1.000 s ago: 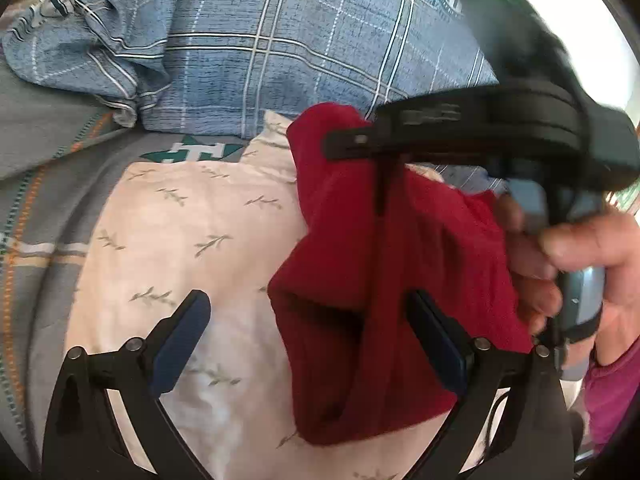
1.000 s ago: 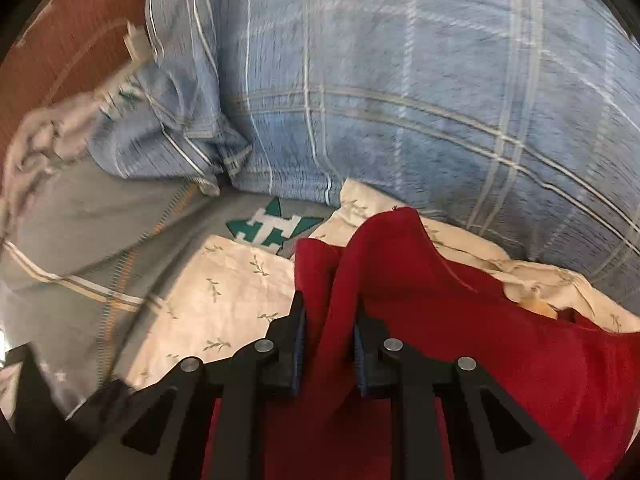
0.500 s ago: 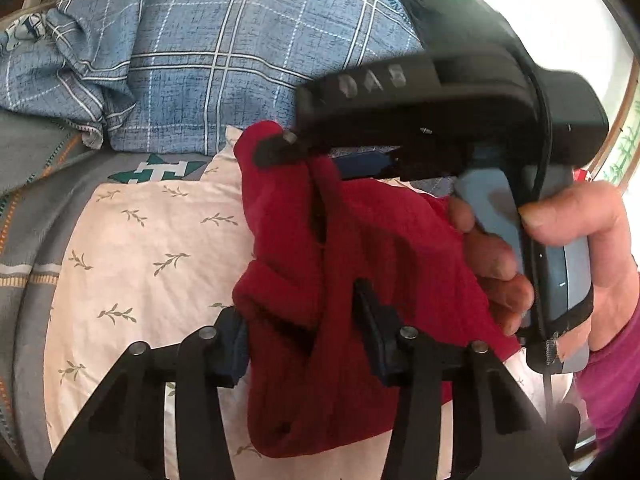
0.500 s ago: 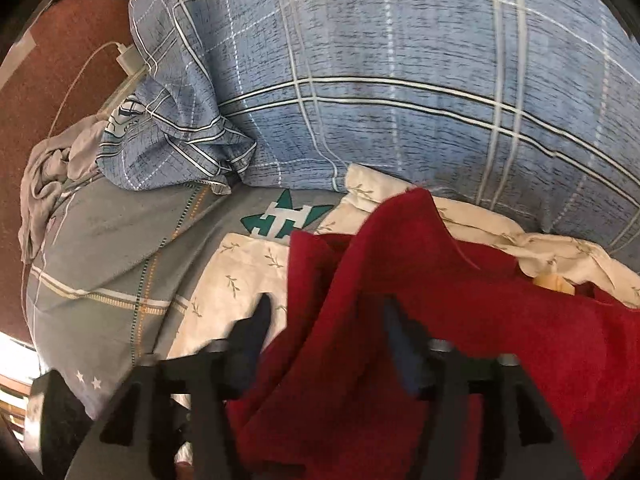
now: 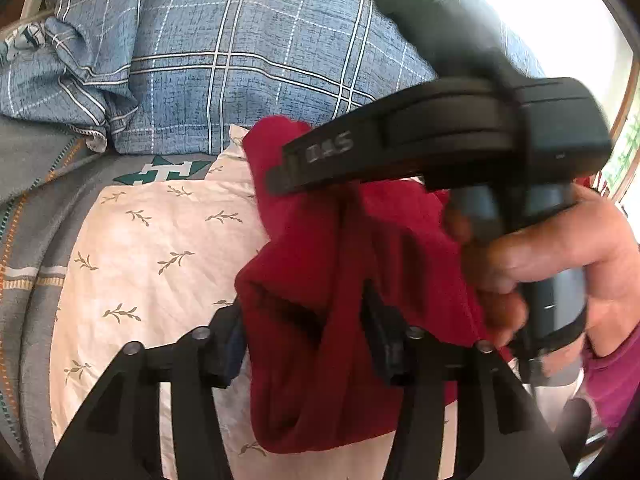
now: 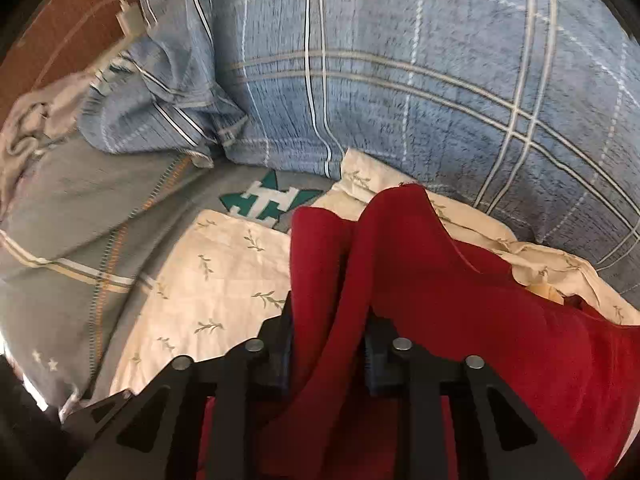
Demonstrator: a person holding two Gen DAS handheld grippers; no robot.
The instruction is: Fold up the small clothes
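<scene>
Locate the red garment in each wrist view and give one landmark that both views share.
Left wrist: red garment hangs centre to lower centre, pinched by the left gripper.
Right wrist: red garment fills the lower right, pinched by the right gripper.
Shared landmark: green-and-white emblem on the grey cloth.

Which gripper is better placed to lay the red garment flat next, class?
Probably the left gripper: it is clamped on the hanging lower bunch of the red garment, just above the leaf-print cloth. The right gripper pinches the upper fold.
</scene>
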